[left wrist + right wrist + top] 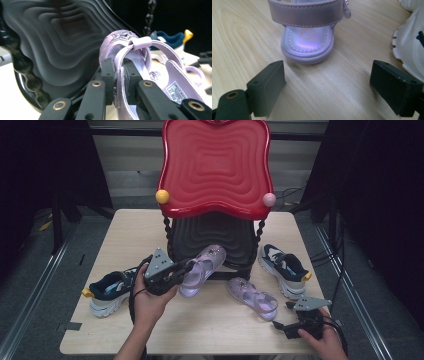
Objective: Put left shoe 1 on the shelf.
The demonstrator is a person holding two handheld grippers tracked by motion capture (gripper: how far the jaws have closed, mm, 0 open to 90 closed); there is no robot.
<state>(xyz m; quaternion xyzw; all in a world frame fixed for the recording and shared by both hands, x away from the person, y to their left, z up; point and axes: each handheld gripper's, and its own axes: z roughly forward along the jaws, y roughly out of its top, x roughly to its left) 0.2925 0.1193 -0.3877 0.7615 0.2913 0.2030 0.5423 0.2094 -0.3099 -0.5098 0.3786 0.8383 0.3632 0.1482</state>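
The lilac sandal [200, 268] hangs in your left gripper [184, 269], jaws pinched tight on its side strap, lifted off the desk in front of the black lower shelf [210, 237] of the red rack [215, 167]. This looks like the carry step: next, swing it onto that shelf. Its mate [252, 296] lies near the desk's front right corner, just ahead of your right gripper [327, 87], whose jaws gape wide and hold nothing.

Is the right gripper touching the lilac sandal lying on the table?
Apart. The right gripper view shows bare table between the open right gripper and the sandal's heel.
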